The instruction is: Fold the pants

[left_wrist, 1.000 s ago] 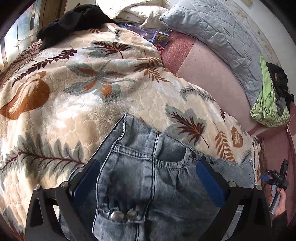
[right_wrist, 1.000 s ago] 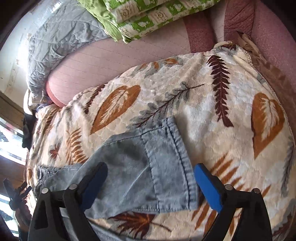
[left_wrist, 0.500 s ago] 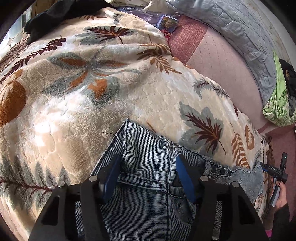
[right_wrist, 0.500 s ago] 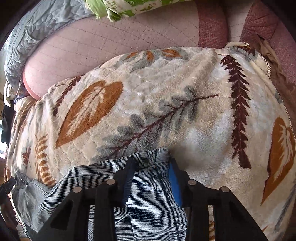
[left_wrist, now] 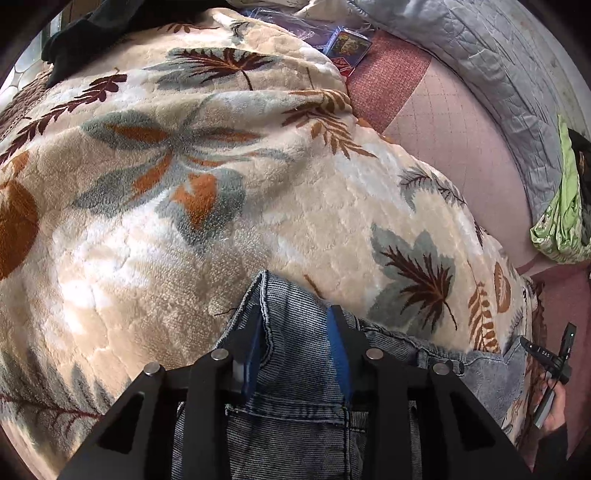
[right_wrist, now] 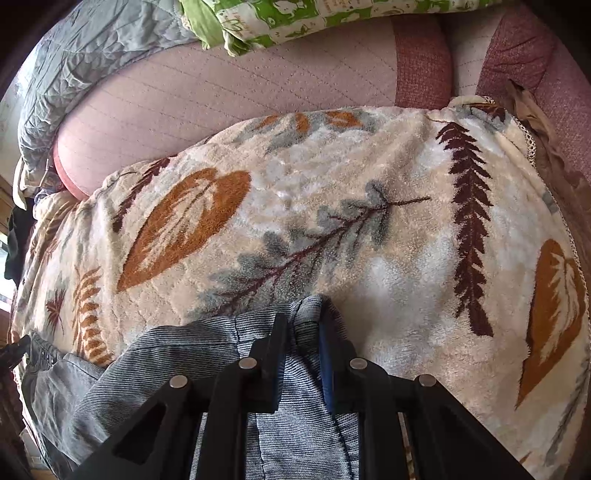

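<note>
Grey-blue denim pants point(left_wrist: 295, 376) lie on a leaf-patterned fleece blanket point(left_wrist: 166, 206). My left gripper point(left_wrist: 295, 332) is shut on the pants' waistband corner, with denim bunched between the blue pads. In the right wrist view my right gripper point(right_wrist: 303, 332) is shut on the hem of a pant leg point(right_wrist: 295, 406); the fabric is pinched into a ridge. The right gripper and the hand holding it point(left_wrist: 550, 373) show at the left view's right edge.
A pink quilted mattress point(right_wrist: 221, 103) lies beyond the blanket point(right_wrist: 332, 221). A grey quilt point(left_wrist: 498, 62), green patterned bedding point(right_wrist: 314, 18), a black garment point(left_wrist: 92, 33) and a small colourful box point(left_wrist: 347, 48) sit around the edges.
Both grippers went from wide open over the denim to shut on it. Each also moved forward to the fabric's edge, the left at the waistband, the right at the leg hem.
</note>
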{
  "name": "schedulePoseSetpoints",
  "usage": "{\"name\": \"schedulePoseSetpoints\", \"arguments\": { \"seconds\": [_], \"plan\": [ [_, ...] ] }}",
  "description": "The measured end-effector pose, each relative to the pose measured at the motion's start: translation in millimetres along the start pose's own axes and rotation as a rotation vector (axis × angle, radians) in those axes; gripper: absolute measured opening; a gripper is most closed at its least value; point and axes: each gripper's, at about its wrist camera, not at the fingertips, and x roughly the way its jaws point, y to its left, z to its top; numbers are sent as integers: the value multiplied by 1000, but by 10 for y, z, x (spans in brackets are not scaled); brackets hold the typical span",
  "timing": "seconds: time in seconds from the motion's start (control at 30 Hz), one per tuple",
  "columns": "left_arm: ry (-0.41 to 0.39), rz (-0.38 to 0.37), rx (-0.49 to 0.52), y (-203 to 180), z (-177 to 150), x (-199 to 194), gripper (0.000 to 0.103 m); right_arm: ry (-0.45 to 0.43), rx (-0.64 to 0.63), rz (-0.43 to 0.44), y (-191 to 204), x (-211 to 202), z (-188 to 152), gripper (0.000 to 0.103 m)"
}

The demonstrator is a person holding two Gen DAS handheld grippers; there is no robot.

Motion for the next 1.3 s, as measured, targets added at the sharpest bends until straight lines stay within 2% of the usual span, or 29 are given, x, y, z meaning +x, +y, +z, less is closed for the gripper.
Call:
{"name": "schedulePoseSetpoints", "arguments": {
  "seconds": [0.03, 0.07, 0.1, 0.2, 0.27, 0.37, 0.43, 0.6, 0.7, 0.83, 0.9, 1.0, 1.1, 1.13, 1.17, 1.2, 1.23, 1.27, 1.3],
  "plan": [
    [2, 12, 9, -18, 4, 18, 33, 4, 1, -2, 1, 23, 0, 17],
    [1, 29, 18, -35, 7, 31, 14, 14, 1, 0, 4, 52, -4, 17],
    [6, 54, 26, -47, 10, 55, 3, 19, -3, 1, 12, 70, -8, 17],
    [-7, 79, 7, -28, 32, 55, 3, 0, 0, -10, 18, -2, -4, 15],
    [-38, 112, 43, -87, 37, -1, 3, -29, -8, -33, 35, -134, 9, 15],
    [-101, 134, 95, -207, 43, -177, 3, -111, -8, -50, 51, -490, 22, 14],
    [-148, 139, 128, -286, 42, -331, 3, -158, 6, -31, 47, -780, -30, 14],
    [-285, 162, 216, -452, -63, -753, 3, -299, 21, 1, 52, -1579, -399, 14],
    [-362, 133, 241, -472, -196, -1012, 3, -385, 42, 16, 35, -1990, -671, 14],
    [-433, 116, 251, -503, -248, -1203, 4, -419, 65, 22, -33, -2227, -871, 14],
    [-452, 120, 234, -490, -196, -1216, 4, -405, 95, 51, -62, -2251, -886, 14],
    [-408, 144, 192, -430, -55, -978, 7, -336, 124, 45, -108, -2048, -804, 14],
    [-334, 218, 171, -395, 79, -501, 8, -227, 148, 22, -206, -1454, -539, 17],
    [-300, 262, 170, -391, 108, -314, 12, -154, 153, 1, -231, -1162, -436, 19],
    [-276, 308, 170, -383, 116, -160, 19, -90, 157, -10, -249, -860, -361, 23],
    [-251, 335, 166, -368, 119, -30, 24, -58, 140, -33, -250, -611, -331, 33],
    [-216, 342, 153, -344, 115, 70, 41, -21, 125, -95, -241, -394, -338, 39],
    [-184, 335, 141, -320, 99, 120, 54, 15, 128, -120, -251, -237, -376, 46],
    [-186, 324, 134, -304, 68, 95, 54, 11, 142, -97, -269, -197, -429, 46]
  ]
}}
